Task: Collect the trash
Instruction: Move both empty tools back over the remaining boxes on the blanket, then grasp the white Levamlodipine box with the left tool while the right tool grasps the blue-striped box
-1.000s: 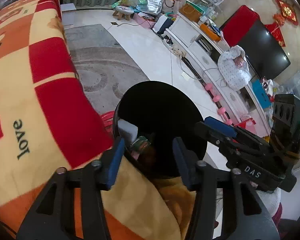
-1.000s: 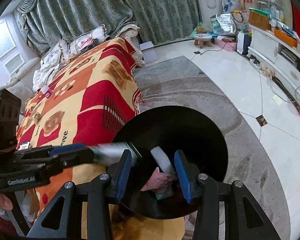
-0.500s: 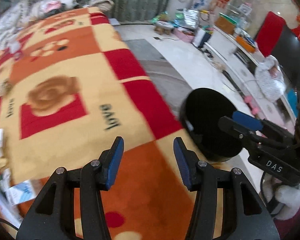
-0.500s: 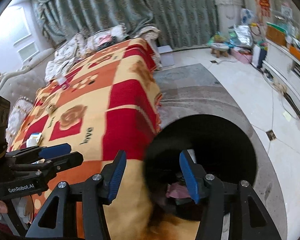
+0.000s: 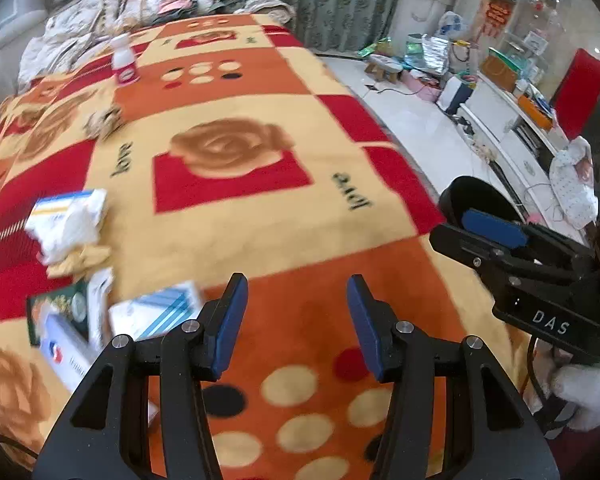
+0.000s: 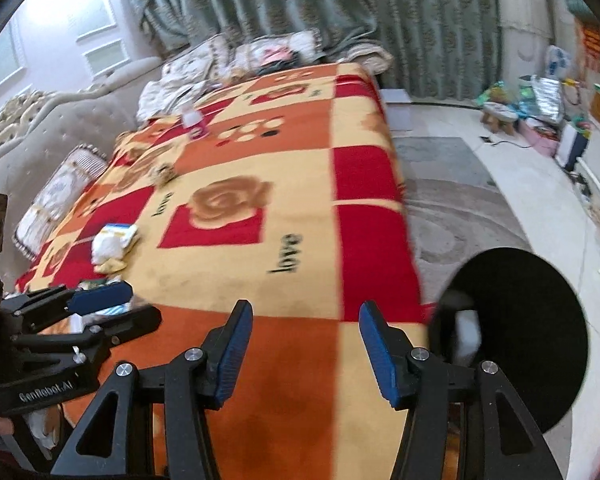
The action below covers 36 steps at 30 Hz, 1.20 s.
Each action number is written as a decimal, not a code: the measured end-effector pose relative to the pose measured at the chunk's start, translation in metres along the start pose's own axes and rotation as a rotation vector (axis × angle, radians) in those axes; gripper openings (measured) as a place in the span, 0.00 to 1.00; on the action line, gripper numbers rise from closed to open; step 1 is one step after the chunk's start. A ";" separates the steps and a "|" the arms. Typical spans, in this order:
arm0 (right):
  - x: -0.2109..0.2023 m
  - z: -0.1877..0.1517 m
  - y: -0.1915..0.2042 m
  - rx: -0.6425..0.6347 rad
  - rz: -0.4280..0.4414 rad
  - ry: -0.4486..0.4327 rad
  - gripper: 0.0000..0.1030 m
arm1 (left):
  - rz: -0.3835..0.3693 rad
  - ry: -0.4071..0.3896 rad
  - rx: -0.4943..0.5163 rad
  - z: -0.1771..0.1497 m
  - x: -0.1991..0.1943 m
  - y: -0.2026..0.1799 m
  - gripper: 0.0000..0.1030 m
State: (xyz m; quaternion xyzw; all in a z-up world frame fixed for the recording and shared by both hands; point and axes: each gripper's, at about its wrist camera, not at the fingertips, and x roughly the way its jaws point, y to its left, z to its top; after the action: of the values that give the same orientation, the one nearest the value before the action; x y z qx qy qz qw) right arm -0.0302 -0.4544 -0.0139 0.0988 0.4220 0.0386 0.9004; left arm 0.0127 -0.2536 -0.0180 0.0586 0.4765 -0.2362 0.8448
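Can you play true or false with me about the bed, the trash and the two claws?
1. Both claws are empty. True: the left claw and the right claw have nothing between their blue pads.
2. The round black trash bin stands on the blanket. False: it is on the floor beside the bed.
3. A small white bottle with a pink label stands upright far up the blanket. True.
4. The red, orange and cream patchwork blanket has no litter on it. False: crumpled white tissue paper and small cardboard boxes lie near its left side.
5. The bin is empty. False: something white shows inside.
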 end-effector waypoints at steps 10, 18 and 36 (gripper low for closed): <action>0.026 0.000 0.066 -0.127 0.102 0.060 0.56 | 0.029 0.020 -0.126 -0.032 -0.021 0.056 0.49; 0.054 0.001 0.106 -0.196 0.172 0.118 0.62 | 0.096 0.039 -0.238 -0.060 -0.035 0.111 0.49; 0.092 -0.001 0.150 -0.222 0.264 0.228 0.68 | 0.130 0.076 -0.287 -0.081 -0.042 0.144 0.49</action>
State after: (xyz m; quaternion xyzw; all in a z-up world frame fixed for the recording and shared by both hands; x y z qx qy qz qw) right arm 0.0298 -0.2941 -0.0518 0.0482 0.4977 0.2135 0.8393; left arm -0.0027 -0.0860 -0.0445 -0.0233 0.5321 -0.1080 0.8394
